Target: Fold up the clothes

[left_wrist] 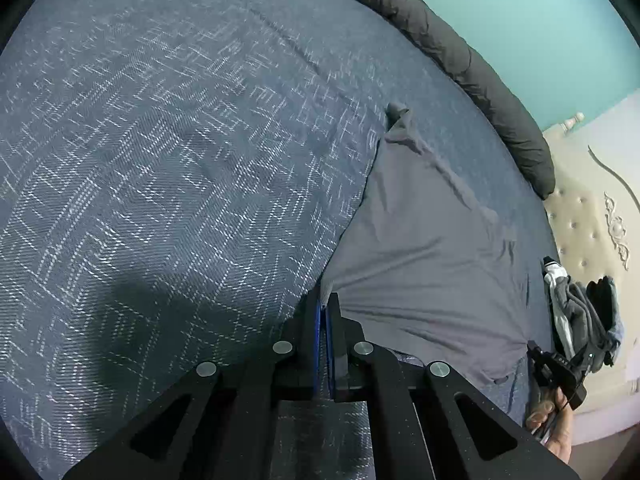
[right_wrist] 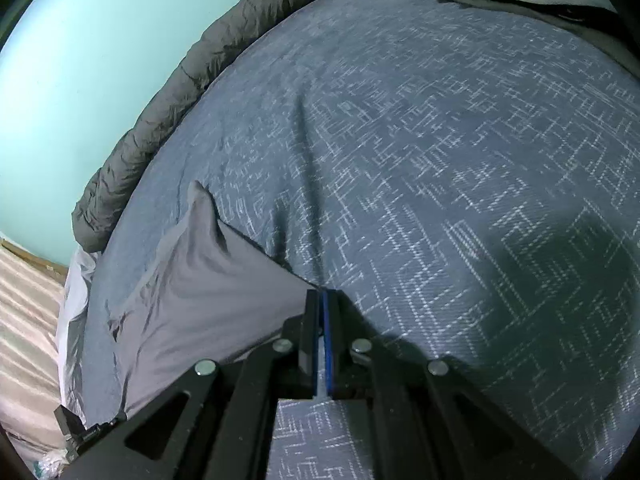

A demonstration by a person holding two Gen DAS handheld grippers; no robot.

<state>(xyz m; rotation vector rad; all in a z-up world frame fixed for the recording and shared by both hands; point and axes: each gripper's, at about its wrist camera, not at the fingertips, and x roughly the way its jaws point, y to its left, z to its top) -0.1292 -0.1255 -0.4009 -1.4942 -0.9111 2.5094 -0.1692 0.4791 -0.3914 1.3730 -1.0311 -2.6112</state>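
Left hand-held gripper (left_wrist: 325, 300): lower centre of left view; jaws closed, pinching a corner of the grey garment (left_wrist: 432, 264).
Right hand-held gripper (right_wrist: 322, 296): lower centre of right view; jaws closed on another corner of the grey garment (right_wrist: 200, 280).
Grey garment: stretched between both grippers, spread over the bed (left_wrist: 180, 160).
Bed cover: blue, white line pattern.
Dark duvet (left_wrist: 460, 52): rolled along the bed's far edge.
Clothes pile (left_wrist: 580, 312): right edge of left view.

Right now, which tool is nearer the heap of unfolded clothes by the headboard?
Right. The right tool grips the gray garment corner just beside the clothes heap. The left tool grips the opposite corner, farther from the heap.
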